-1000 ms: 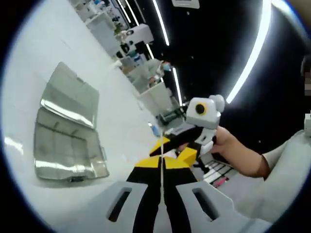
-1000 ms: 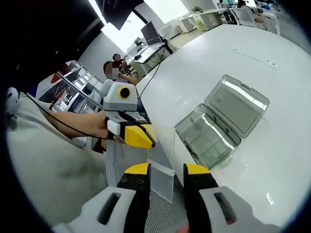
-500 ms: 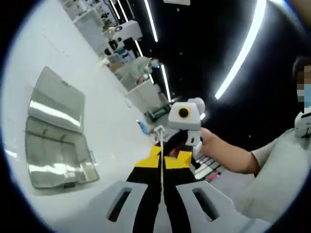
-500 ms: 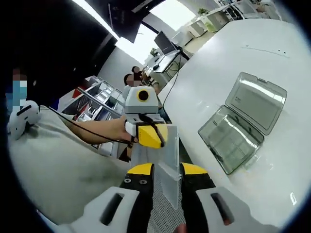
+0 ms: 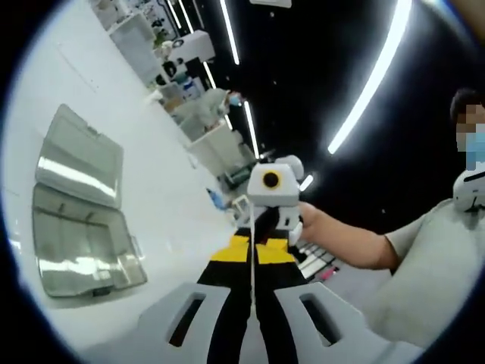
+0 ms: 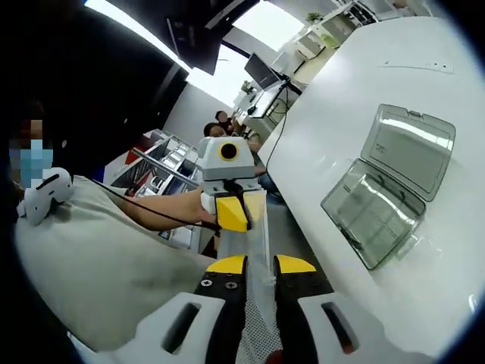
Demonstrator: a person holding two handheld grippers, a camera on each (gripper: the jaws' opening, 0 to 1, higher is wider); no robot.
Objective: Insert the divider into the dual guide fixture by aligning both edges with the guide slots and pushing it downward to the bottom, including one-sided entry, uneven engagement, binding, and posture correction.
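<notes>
- Fingers, left gripper (image 5: 252,254): yellow tips pressed together on thin clear divider (image 5: 251,282), seen edge-on as a pale line between them.
- Fingers, right gripper (image 6: 260,265): closed to a narrow gap, clamped on same divider (image 6: 256,227); in right gripper view the clear sheet rises from the tips toward the opposite gripper.
- Divider location: held in air between both grippers, off the table edge, well apart from the fixture.
- Fixture (image 6: 386,189): clear hinged case, lid open, lying on white table (image 6: 356,83); shows at left of left gripper view (image 5: 76,227). Internal guide slots too small to make out.
- Risk (judgement): two clamps on one thin sheet; if the hands twist or pull unevenly, sheet may bow or slip. Entering tilted would likely seat one edge first and bind in the slots.
- Risk (judgement): clear-on-clear makes edges hard to see; misalignment w/ slots likely.
- Pose: grippers face each other, nearly nose to nose, person's hand (image 5: 318,227) behind the right one; forearm extends from grey sleeve. Both held raised beside the table, not yet over the fixture.
</notes>
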